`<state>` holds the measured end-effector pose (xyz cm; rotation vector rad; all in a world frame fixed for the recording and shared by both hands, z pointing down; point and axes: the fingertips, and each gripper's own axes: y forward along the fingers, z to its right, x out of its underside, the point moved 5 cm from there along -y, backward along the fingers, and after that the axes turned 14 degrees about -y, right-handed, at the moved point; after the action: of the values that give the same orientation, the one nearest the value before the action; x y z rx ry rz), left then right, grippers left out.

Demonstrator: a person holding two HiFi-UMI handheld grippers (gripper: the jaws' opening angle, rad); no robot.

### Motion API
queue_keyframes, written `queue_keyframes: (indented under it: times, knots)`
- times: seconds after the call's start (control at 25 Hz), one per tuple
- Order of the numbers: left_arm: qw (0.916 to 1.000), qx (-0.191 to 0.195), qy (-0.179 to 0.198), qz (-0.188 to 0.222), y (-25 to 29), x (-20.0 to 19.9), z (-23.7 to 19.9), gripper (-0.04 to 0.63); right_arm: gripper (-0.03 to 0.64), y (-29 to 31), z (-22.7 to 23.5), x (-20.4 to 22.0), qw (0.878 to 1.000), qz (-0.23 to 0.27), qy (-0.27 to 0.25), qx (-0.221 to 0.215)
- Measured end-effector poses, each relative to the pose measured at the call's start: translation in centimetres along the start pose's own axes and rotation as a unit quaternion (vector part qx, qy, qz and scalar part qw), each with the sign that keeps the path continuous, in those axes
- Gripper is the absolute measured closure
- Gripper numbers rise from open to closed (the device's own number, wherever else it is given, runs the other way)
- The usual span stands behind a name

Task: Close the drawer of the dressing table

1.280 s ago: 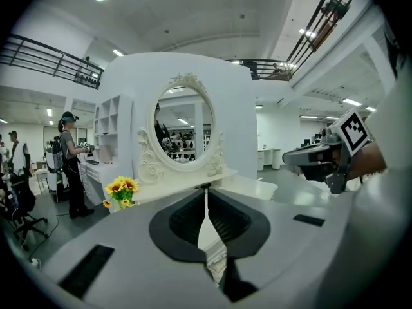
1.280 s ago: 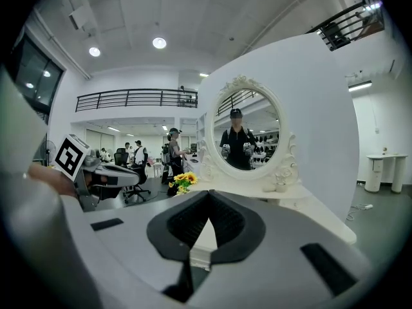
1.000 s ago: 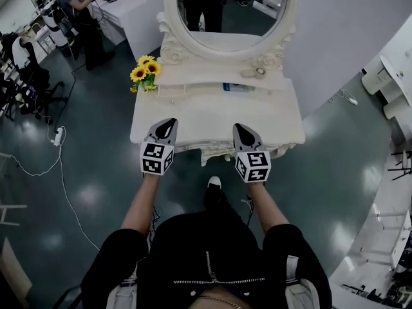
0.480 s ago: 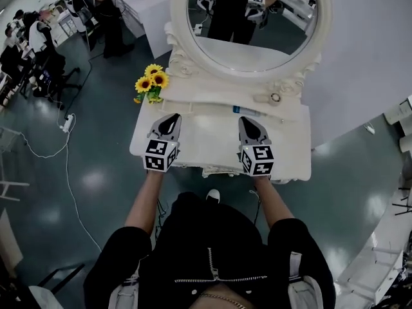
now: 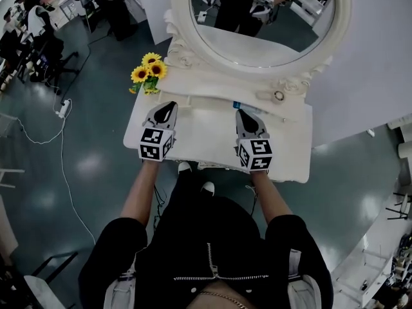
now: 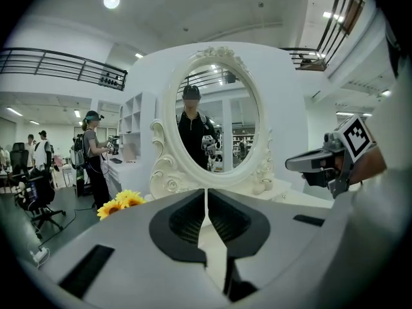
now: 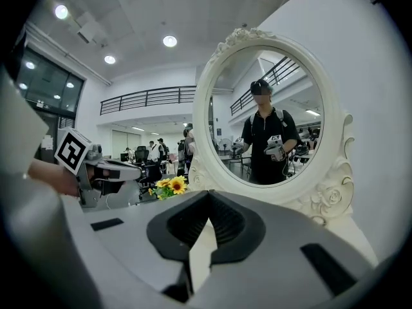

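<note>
White dressing table point(image 5: 207, 136) beneath left tool point(image 5: 168, 106) and right tool point(image 5: 243, 114), both closed.

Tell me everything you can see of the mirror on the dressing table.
The mirror is an oval glass in a thick cream-white frame carved with scrolls, roses and a crest on top. It stands upright at the back of the dressing table, on its raised shelf, with sunflowers beside its left foot. The glass looks intact and reflects the person in black. Nothing but the table touches it.
</note>
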<state>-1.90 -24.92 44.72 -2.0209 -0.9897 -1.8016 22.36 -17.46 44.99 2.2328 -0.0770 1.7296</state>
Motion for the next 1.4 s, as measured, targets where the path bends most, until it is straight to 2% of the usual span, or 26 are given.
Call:
queue_keyframes:
  times: [0.68,0.88,0.92,0.96,1.12,1.28,1.4]
  knots:
    - [0.9955,-0.024,-0.053,-0.075,1.6,7.9,-4.3,0.565,0.612,4.1,-3.5,3.6,0.997,-0.063,0.017,-0.036]
    - [0.9953,-0.019,-0.067,-0.067,1.6,8.2,-4.8,0.563,0.612,5.4,-4.2,4.1,0.996,-0.070,0.023,-0.042]
    - [0.9952,-0.018,-0.071,-0.065,1.6,8.2,-4.9,0.537,0.612,5.6,-4.3,4.1,0.996,-0.070,0.024,-0.042]
    - [0.9951,-0.019,-0.074,-0.063,1.6,8.1,-5.0,0.480,0.612,5.8,-4.3,4.1,0.996,-0.071,0.024,-0.043]
    - [0.9938,-0.028,-0.089,-0.061,1.6,8.1,-5.6,0.359,0.612,6.0,-4.6,4.3,0.996,-0.076,0.025,-0.044]
    - [0.9911,-0.044,-0.100,-0.076,2.2,8.9,-6.5,0.353,0.612,6.2,-4.5,4.4,0.996,-0.079,0.025,-0.043]
    - [0.9865,-0.056,-0.122,-0.094,2.9,10.2,-7.3,0.353,0.612,6.2,-4.5,4.5,0.995,-0.082,0.026,-0.043]
